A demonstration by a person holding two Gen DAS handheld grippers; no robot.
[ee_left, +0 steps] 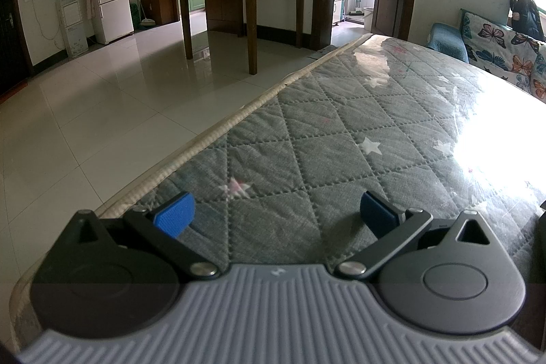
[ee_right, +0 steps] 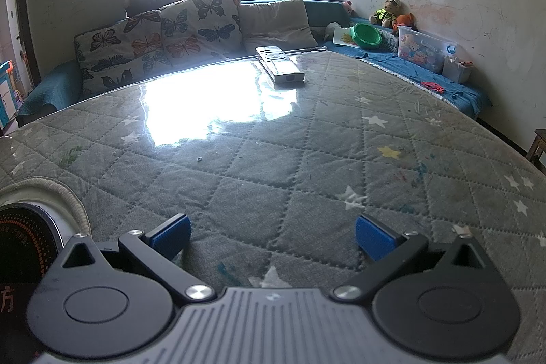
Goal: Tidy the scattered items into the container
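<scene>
Both the left gripper (ee_left: 276,215) and right gripper (ee_right: 273,236) hovered with fingers apart, empty; the remote (ee_right: 278,63) lay far across the bench (ee_right: 307,142), so approach along its narrow sides

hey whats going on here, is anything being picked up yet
Not yet. A person holds two tongs low over a quilted grey table cover. The left tongs and the right tongs are both open and empty. The only loose item in view on the cover is a silver remote control, lying far ahead of the right tongs near the butterfly cushions. No container is clearly identifiable.
</scene>
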